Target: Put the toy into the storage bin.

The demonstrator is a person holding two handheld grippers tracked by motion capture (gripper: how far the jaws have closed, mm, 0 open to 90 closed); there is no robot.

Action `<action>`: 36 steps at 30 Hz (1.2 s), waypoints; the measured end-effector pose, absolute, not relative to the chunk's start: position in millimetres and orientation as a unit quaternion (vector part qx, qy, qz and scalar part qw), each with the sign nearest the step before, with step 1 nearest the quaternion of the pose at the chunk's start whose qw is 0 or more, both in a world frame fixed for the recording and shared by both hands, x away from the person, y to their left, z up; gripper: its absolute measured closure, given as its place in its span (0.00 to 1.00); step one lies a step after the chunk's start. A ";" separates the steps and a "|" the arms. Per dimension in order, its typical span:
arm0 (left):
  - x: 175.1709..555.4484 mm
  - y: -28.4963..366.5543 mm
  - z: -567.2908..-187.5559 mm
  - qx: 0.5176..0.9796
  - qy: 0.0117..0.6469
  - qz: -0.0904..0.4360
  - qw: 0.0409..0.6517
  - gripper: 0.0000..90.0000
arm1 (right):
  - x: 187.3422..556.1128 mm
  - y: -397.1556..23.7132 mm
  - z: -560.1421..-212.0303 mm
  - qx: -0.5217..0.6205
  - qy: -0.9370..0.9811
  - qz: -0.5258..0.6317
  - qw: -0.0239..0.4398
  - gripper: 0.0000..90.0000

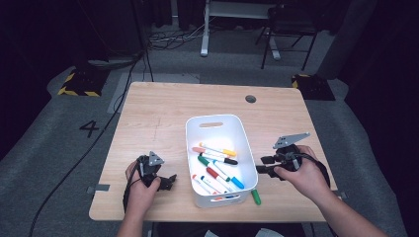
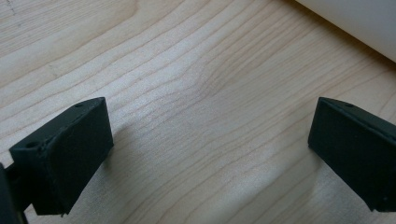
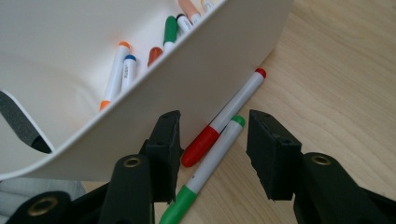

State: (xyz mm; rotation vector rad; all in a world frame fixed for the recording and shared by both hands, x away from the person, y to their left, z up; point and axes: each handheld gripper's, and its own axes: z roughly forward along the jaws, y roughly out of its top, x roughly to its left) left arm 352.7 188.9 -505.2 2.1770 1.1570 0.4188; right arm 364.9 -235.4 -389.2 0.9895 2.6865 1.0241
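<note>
A white bin (image 1: 213,120) stands mid-table with several coloured markers lying in it. My right gripper (image 1: 263,166) is held at the bin's right side; in the right gripper view its jaws (image 3: 214,126) stand open, low over two markers on the wood against the bin wall (image 3: 187,79). One is a white marker with a red cap (image 3: 233,107), the other a green-capped marker (image 3: 210,163), and neither pad touches them. The green marker (image 1: 256,196) pokes out by the bin's near right corner. My left gripper (image 1: 170,181) rests left of the bin, open (image 2: 210,135) over bare wood.
The wooden table (image 1: 163,113) has a round cable hole (image 1: 250,98) at the far right. The bin's corner (image 2: 355,18) lies just beyond the left jaws. Beyond the table, a chair (image 1: 289,34) and cables sit on the grey floor.
</note>
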 end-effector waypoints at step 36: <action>352.3 188.8 -504.9 0.826 0.440 0.160 0.314 0.00 | 371.8 -224.7 -473.6 0.327 0.902 0.280 0.024 0.61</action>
